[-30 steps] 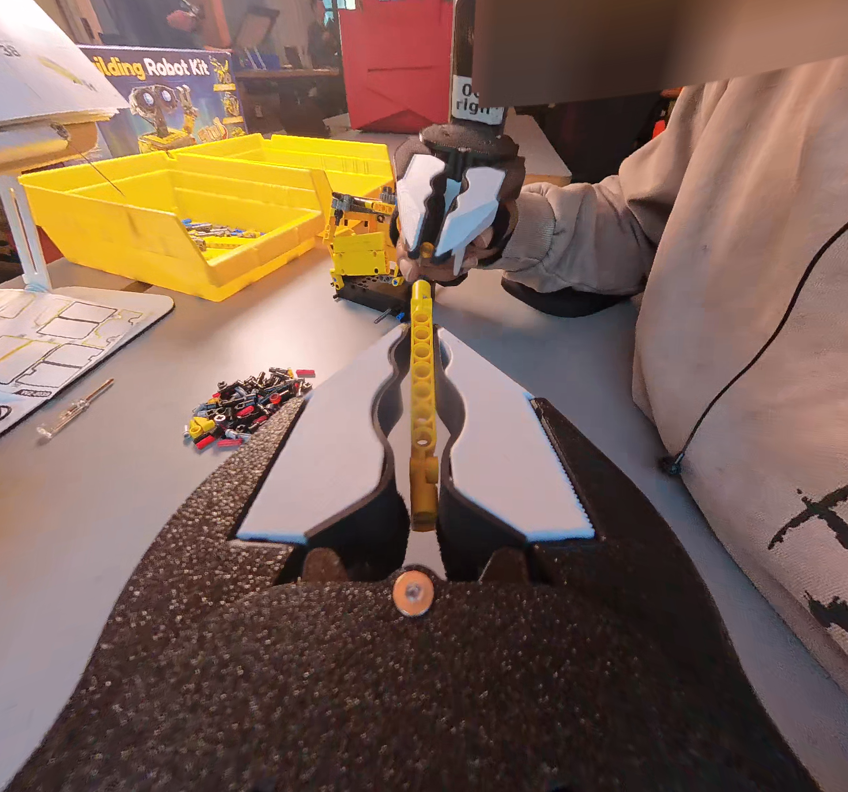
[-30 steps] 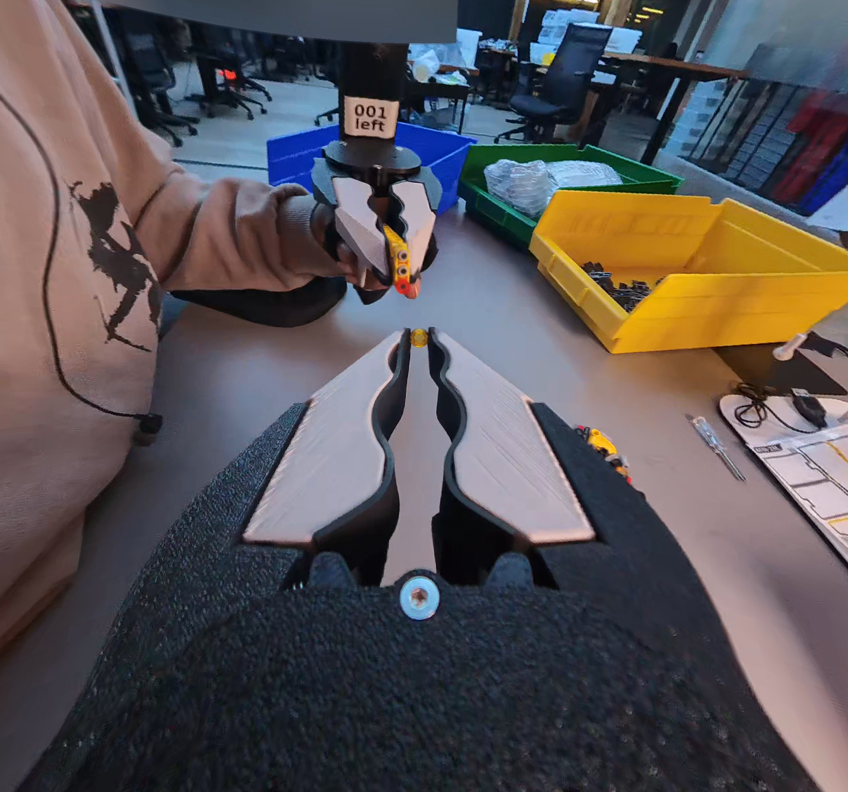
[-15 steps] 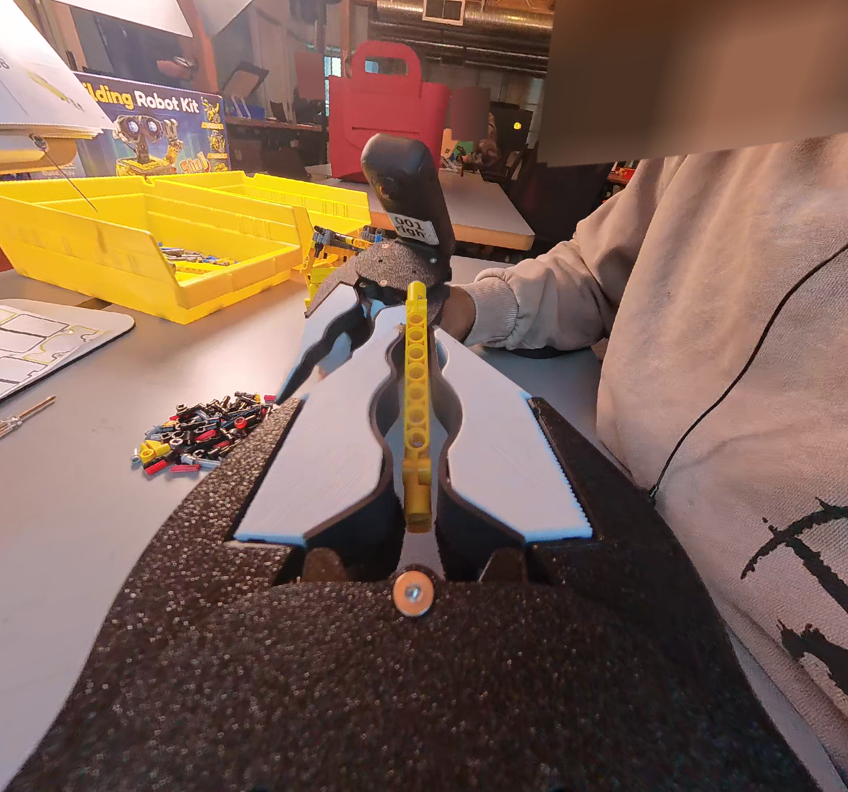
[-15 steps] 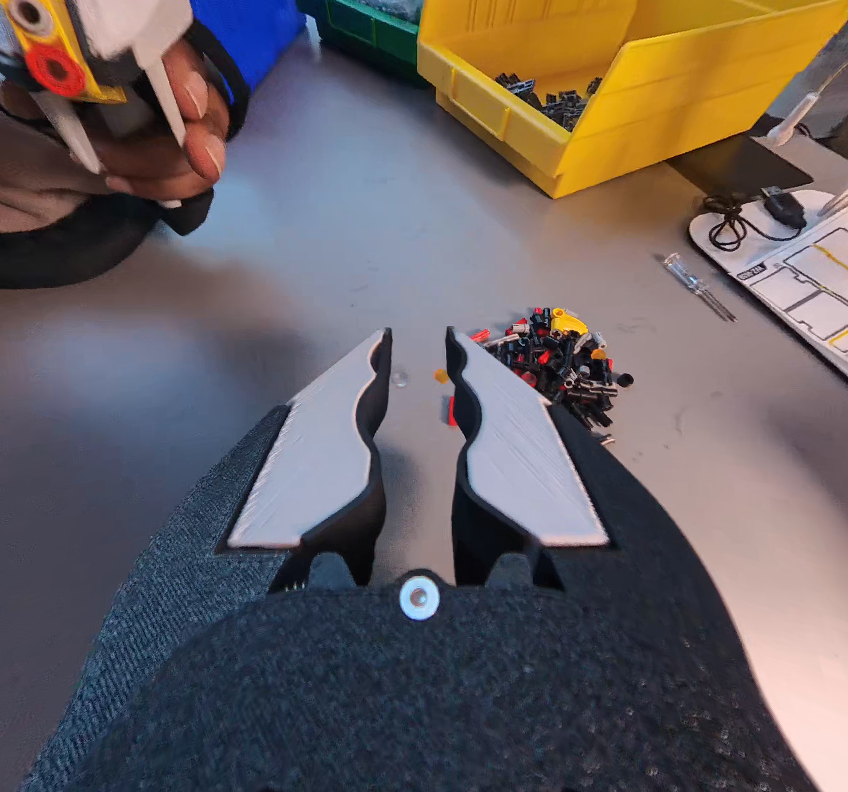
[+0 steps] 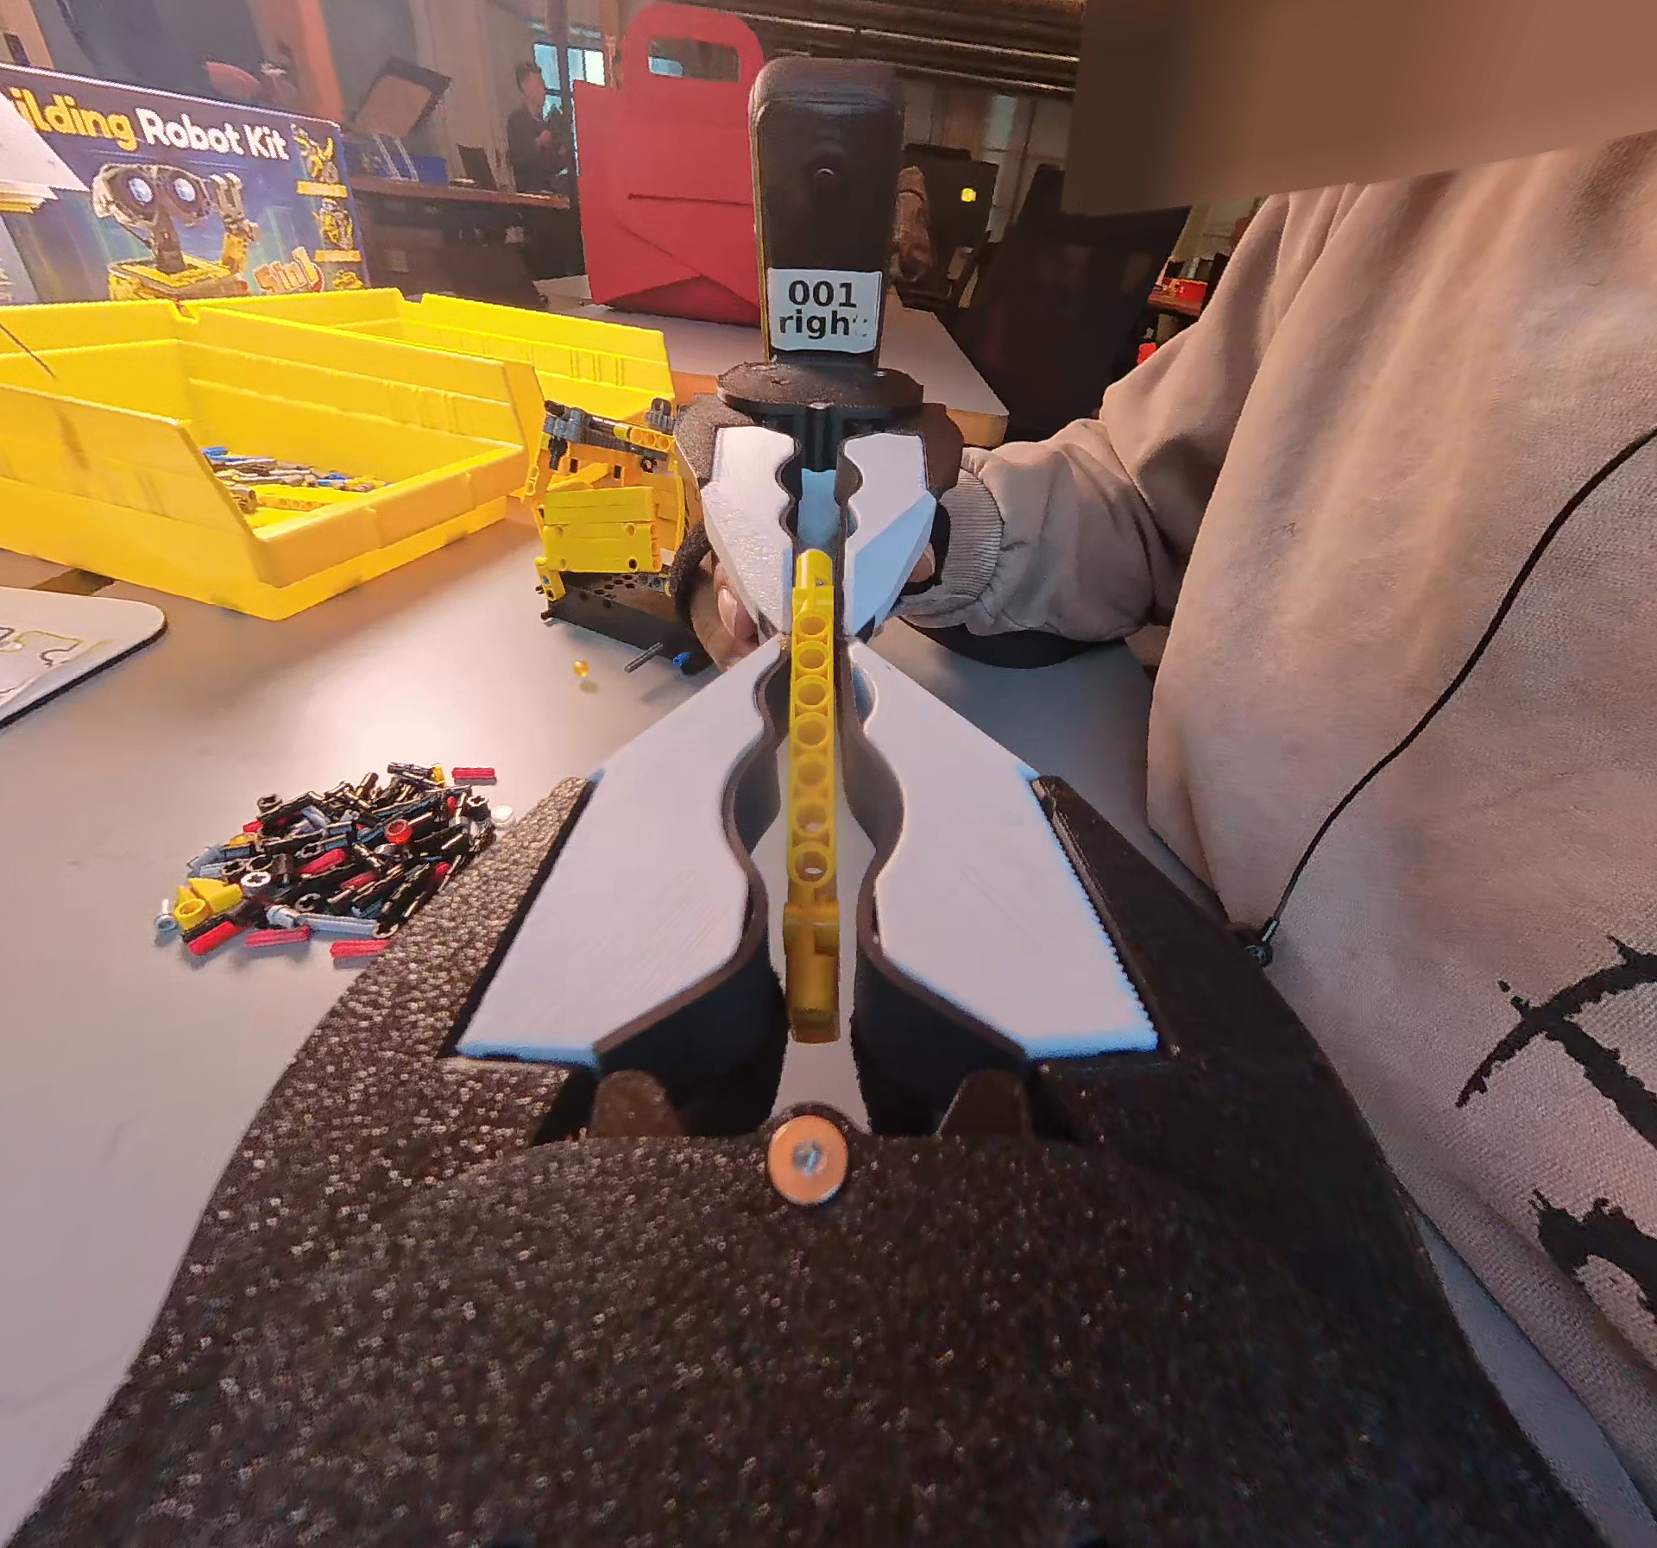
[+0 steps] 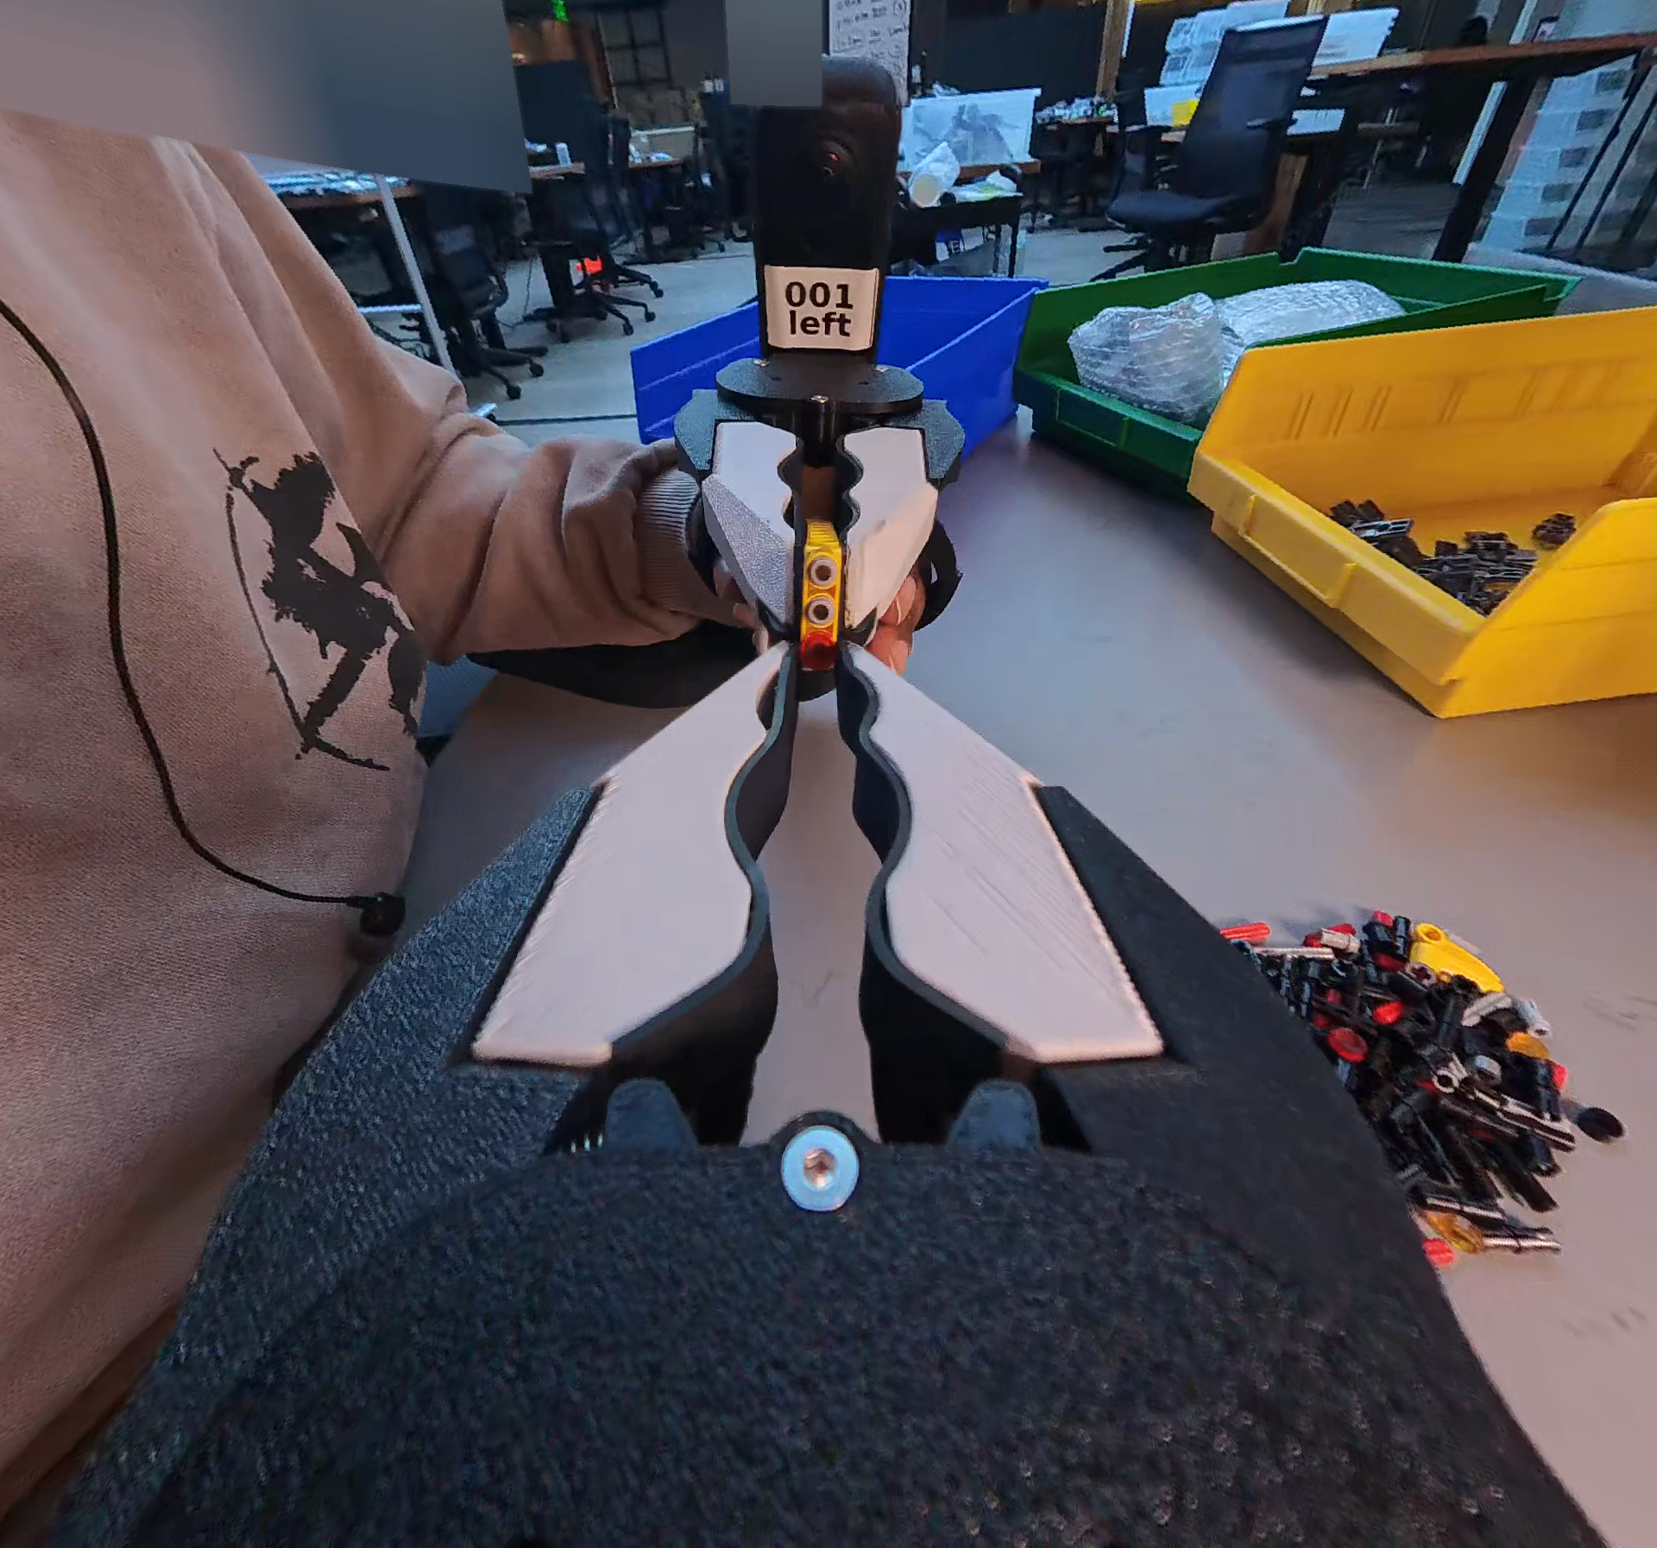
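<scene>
My left gripper (image 5: 811, 680) has its jaws clenched on the yellow holed beam (image 5: 812, 797), held above the desk (image 5: 269, 698). My right gripper (image 6: 814, 671) faces it tip to tip, jaws parted slightly around the beam's red-capped end. A parts pile (image 6: 1426, 1075) lies nearby.

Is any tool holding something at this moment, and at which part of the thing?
The left tool is shut on the yellow holed beam, gripping it along its length. The right tool meets the beam's far end; a grip cannot be told.
</scene>
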Available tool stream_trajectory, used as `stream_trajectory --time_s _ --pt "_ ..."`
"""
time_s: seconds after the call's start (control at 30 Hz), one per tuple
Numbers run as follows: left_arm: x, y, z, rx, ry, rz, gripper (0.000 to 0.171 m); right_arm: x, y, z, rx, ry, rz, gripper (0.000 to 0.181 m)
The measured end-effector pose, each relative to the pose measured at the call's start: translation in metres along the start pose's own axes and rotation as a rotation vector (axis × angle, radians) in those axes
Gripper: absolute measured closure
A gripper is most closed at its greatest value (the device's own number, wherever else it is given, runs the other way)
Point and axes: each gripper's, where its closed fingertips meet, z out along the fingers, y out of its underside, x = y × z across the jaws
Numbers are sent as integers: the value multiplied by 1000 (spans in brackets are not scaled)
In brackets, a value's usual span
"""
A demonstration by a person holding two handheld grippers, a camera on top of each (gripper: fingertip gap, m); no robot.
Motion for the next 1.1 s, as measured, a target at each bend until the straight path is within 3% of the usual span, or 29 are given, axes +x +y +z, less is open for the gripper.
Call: stream_trajectory --time_s 0.7,0.77,0.8,0.93,1.1 --pt "8 0 -3 -90 5 93 165 -11 -3 -3 -67 -17 -123 175" --pt "-21 -10 -44 -26 -139 63 165 1 -39 -41 111 26 -50 176" --pt "-21 -23 -58 38 -135 54 165 10 -47 -59 118 95 -99 177" --pt "-8 -15 -15 -18 -32 58 165 15 5 -22 -150 159 -137 175" --pt "-21 -2 -19 -26 -107 7 165 76 58 -24 -343 412 9 175"
